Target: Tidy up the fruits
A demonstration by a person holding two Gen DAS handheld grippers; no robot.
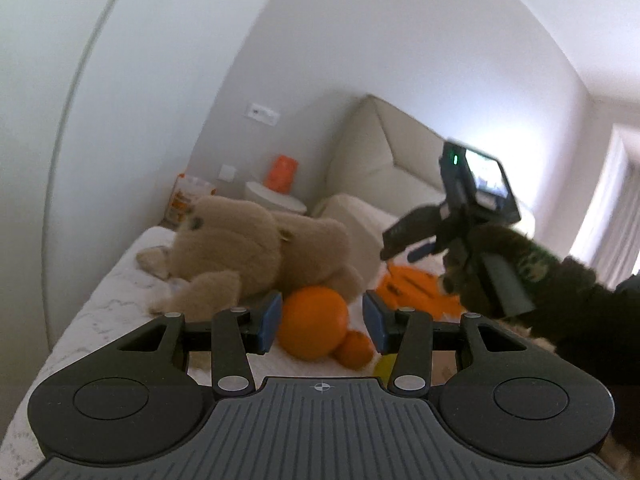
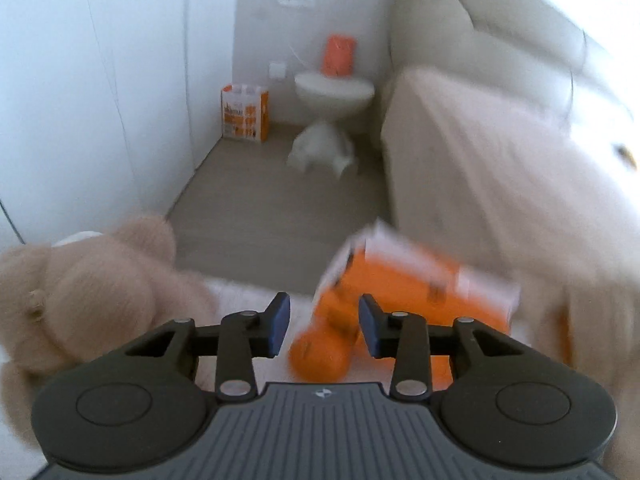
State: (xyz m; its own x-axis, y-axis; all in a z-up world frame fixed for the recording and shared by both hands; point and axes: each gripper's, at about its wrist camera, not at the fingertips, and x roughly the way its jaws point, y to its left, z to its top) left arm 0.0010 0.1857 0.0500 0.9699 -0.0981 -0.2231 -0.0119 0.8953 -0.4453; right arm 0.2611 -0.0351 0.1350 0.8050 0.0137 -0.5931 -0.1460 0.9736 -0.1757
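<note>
A tan teddy bear (image 1: 256, 252) is seen lying on the white bed (image 1: 100, 312). Just beside it, a large orange (image 1: 313, 322) sits between the released jaws of the left gripper (image 1: 323, 320), touched by a smaller orange (image 1: 355, 350). The right gripper (image 2: 324, 326) is held unclenched over an orange bag (image 2: 416, 292), grasping nothing.

The left gripper (image 1: 323, 322) has matt black plastic arms, bright metal pivot pins and blue pads; its grey base is ribbed. The large orange (image 1: 313, 322) at frame centre has smooth, slightly glossy peel. The teddy bear (image 1: 256, 256) at centre left is fuzzy beige plush.
</note>
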